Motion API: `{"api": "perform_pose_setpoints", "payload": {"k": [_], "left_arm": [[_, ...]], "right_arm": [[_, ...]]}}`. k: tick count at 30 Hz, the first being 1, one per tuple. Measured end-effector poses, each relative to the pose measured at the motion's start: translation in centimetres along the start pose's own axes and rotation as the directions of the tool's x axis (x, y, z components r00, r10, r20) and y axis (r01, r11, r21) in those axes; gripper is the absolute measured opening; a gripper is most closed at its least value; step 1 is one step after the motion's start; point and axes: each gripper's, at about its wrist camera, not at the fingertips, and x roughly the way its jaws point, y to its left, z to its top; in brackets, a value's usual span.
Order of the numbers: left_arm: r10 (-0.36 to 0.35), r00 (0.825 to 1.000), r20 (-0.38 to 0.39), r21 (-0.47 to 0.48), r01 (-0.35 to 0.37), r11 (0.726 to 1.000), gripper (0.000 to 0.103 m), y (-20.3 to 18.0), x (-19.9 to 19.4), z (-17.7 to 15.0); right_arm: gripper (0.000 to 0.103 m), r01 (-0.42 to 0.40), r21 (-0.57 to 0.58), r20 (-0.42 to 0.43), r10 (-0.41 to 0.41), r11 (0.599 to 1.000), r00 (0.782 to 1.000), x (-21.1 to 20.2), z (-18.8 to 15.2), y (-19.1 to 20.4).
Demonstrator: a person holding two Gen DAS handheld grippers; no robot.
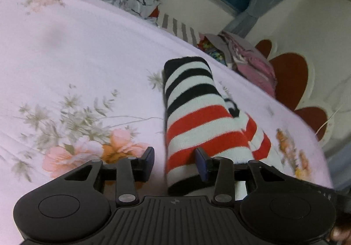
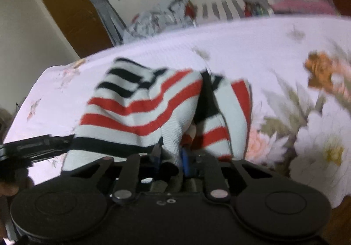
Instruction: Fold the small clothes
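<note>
- My right gripper [image 2: 170, 156] sits at the bottom centre of its view, jaws drawn narrow with a fold of the striped garment [image 2: 140, 109] pinched between the blue pads.
- My left gripper [image 1: 174, 161] sits at the bottom centre of its own view, jaws about half apart. The near edge of the garment lies between them, but the left pad [image 1: 149, 158] stands clear of the cloth, so I judge nothing is clamped there.
- The garment, red, black and white, lies on the floral bedsheet [image 1: 76, 58], running up from my left jaws toward mid-frame as a long rolled shape.
- Seen from the right, it bunches and splits into two lobes around a dark gap.
- Risk: with only one side gripped, a pull could drag the whole piece askew and undo the fold.
- Risk: the right pinch looks thin and may slip off the knit.
- Other clothes [image 1: 252, 58] sit heaped at the upper right, well apart.
</note>
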Motion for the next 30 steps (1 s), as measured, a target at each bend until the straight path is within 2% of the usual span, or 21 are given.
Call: {"api": "perform_pose_setpoints", "payload": {"k": [4,6,7,8,10,13,15,18,19,21,22,23,24,27,30], "left_arm": [[-0.024,1.0,0.013,0.045,0.023,0.999,0.041,-1.4,-0.4,0.2],[0.037,0.999,0.011,0.139,-0.038,0.99,0.041,-3.3,-0.2,0.2],[0.077,0.997,0.002,0.196,-0.076,0.978,0.041,-4.4,0.2,0.1],[0.139,0.99,-0.015,0.261,-0.13,0.957,0.041,-5.5,1.0,-0.2],[0.202,0.978,-0.046,0.335,-0.175,0.926,0.041,-6.8,2.2,-0.2],[0.258,0.966,-0.015,0.431,-0.226,0.874,0.041,-8.5,2.5,-0.6],[0.27,0.963,-0.013,0.458,-0.235,0.858,0.041,-8.8,2.4,-0.6],[0.259,0.965,-0.04,0.436,-0.217,0.873,0.041,-8.7,2.2,0.0],[0.236,0.971,-0.037,0.423,-0.199,0.884,0.041,-8.7,1.8,0.5],[0.139,0.99,0.006,0.358,-0.132,0.924,0.041,-8.2,0.6,1.7],[0.103,0.994,0.024,0.33,-0.105,0.938,0.041,-7.8,0.5,2.3],[0.097,0.995,0.029,0.32,-0.101,0.942,0.041,-7.7,0.9,2.7],[0.108,0.994,0.028,0.318,-0.111,0.942,0.041,-7.6,1.5,3.2],[0.091,0.996,-0.009,0.309,-0.084,0.947,0.041,-7.3,3.6,4.2],[0.084,0.996,-0.029,0.339,-0.069,0.938,0.041,-7.9,5.0,4.4]], "right_arm": [[0.016,-0.005,-0.027,0.105,0.008,1.0,0.994,-3.5,0.1,0.1],[0.016,-0.036,-0.005,0.149,0.036,0.999,0.988,-4.9,-0.5,-0.9],[0.016,-0.063,0.023,0.157,0.059,0.998,0.986,-4.8,-1.2,-2.0],[0.016,-0.052,0.052,0.123,0.045,0.997,0.991,-3.9,-1.8,-3.0],[0.016,-0.005,0.125,0.019,0.003,0.992,1.0,-1.0,-3.2,-5.3],[0.016,-0.04,0.177,0.052,0.031,0.983,0.998,-1.1,-3.5,-6.1],[0.016,-0.037,0.167,0.055,0.028,0.985,0.998,-1.2,-3.5,-6.0],[0.017,-0.065,0.199,0.053,0.056,0.978,0.997,-1.1,-3.7,-6.6],[0.017,-0.072,0.202,0.047,0.064,0.977,0.997,-1.1,-3.4,-6.9],[0.029,-0.077,0.208,0.069,0.063,0.975,0.996,-1.7,-2.7,-7.0],[0.032,-0.082,0.205,0.096,0.063,0.975,0.993,-1.9,-2.1,-7.2],[0.04,-0.081,0.207,0.112,0.059,0.975,0.992,-1.9,-1.4,-7.5],[0.042,-0.071,0.218,0.115,0.047,0.973,0.992,-1.4,-0.4,-7.9],[0.04,-0.106,0.325,0.102,0.077,0.94,0.992,0.8,1.7,-10.2],[0.038,-0.141,0.399,0.063,0.127,0.906,0.99,3.4,3.0,-11.7]]}}
